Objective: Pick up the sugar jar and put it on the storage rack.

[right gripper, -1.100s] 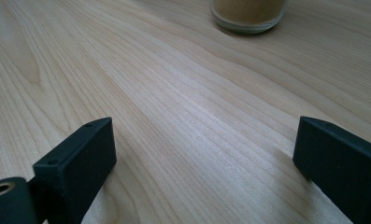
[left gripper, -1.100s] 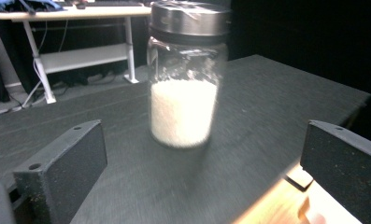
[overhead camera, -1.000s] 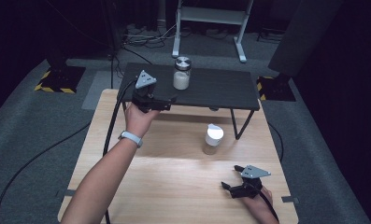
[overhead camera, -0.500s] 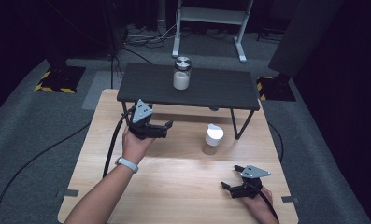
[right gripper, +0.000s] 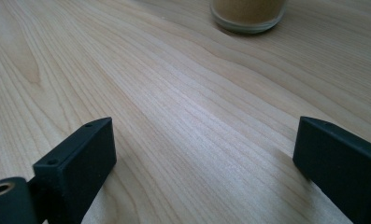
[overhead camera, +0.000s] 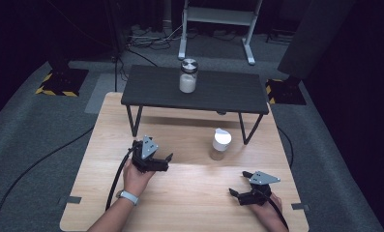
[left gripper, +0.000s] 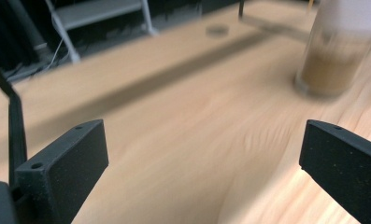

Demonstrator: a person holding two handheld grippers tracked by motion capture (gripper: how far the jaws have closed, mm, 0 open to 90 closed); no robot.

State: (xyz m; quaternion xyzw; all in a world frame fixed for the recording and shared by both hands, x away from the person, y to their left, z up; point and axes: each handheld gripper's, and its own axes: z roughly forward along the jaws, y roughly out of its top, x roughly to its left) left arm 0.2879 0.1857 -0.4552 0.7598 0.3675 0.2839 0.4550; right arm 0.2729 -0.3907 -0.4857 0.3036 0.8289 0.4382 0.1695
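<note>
Jar (overhead camera: 221,143) with the white lid stands upright on the wooden table (overhead camera: 189,203), just in front of the low black shelf (overhead camera: 214,94) and between the two grippers; it looks to be the next thing to pick up. Left gripper (overhead camera: 164,159) hovers near it with jaws wide apart and nothing between them; right gripper (overhead camera: 240,188) rests low on the table, jaws likewise spread and empty. To grasp well, I would bring the left gripper in level, centre the jaws on the glass body below the lid, and close only once both sit squarely on either side; a high grip on the lid might tip it. In the left gripper view the jar (left gripper: 337,51) is blurred and cut off at the top; in the right gripper view just its base (right gripper: 248,14) shows; a second jar (overhead camera: 188,76) sits on the shelf, its contents hard to name.
</note>
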